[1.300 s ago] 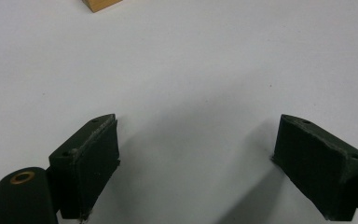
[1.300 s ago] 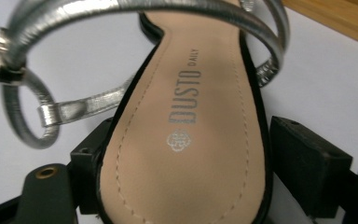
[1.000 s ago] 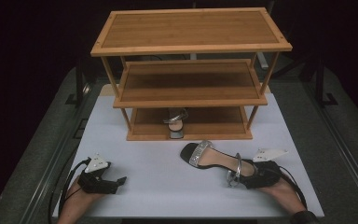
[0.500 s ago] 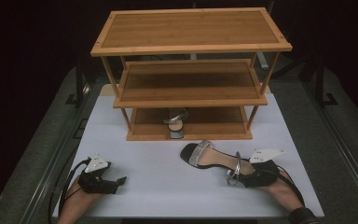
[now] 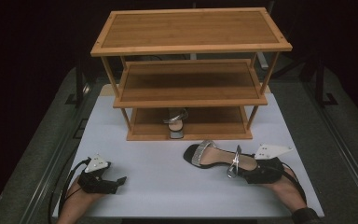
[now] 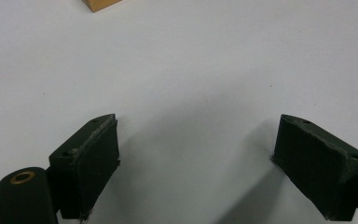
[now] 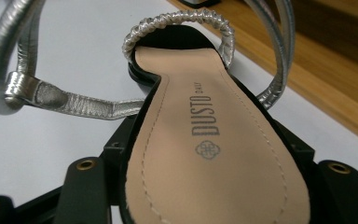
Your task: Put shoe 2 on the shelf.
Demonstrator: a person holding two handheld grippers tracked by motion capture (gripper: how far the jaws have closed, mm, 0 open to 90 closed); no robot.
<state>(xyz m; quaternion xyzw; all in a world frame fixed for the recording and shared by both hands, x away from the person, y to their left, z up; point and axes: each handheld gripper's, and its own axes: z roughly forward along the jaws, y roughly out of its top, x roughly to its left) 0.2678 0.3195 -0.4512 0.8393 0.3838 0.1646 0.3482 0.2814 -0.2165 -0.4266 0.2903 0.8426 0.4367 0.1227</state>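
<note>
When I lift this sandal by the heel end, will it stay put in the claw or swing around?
The sandal probably stays stiff: its sole looks rigid. Its silver ankle strap is thin and loose, so it will likely flop and dangle. With the right claw at the heel end only, the toe may droop; the smooth insole looks slippery.

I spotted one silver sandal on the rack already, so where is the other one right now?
In the high view the second sandal lies on the white table, right of centre, just in front of the wooden rack, with its heel end between the jaws of the right hand-held gripper.
</note>
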